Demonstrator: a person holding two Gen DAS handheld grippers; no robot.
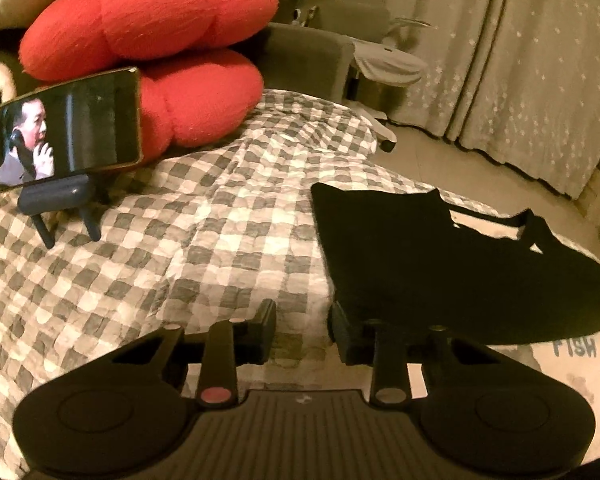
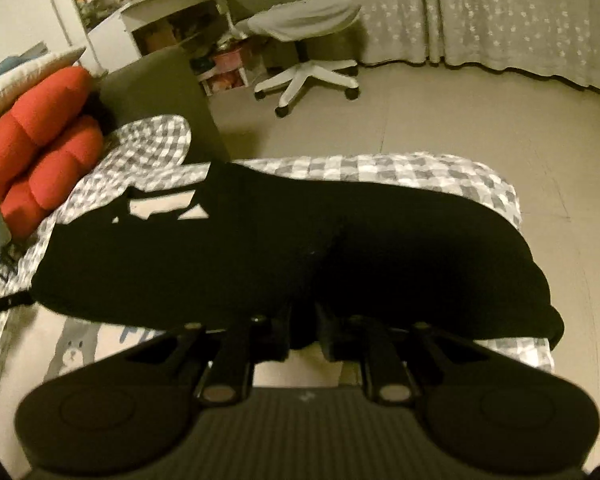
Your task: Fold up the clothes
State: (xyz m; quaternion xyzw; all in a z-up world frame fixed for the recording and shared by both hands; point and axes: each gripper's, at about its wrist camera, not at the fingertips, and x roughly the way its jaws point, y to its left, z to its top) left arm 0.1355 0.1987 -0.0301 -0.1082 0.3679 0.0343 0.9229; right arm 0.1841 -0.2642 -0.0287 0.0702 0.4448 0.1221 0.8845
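Note:
A black garment (image 1: 440, 264) lies spread on the checkered bedspread (image 1: 180, 240), with thin straps at its far end. My left gripper (image 1: 302, 334) is open at the garment's near left corner. Its right finger touches the cloth edge and only bedspread shows between the fingers. In the right wrist view the black garment (image 2: 300, 248) stretches across the bed corner. My right gripper (image 2: 303, 336) is shut on a bunch of the garment's near edge, and black cloth fills the narrow gap between the fingers.
Red cushions (image 1: 160, 40) sit at the back left, with a phone on a small stand (image 1: 64, 128) in front of them. A printed pale cloth (image 1: 572, 348) lies under the garment. Beyond the bed edge (image 2: 512, 200) are bare floor, a white office chair (image 2: 304, 40) and curtains (image 1: 520, 60).

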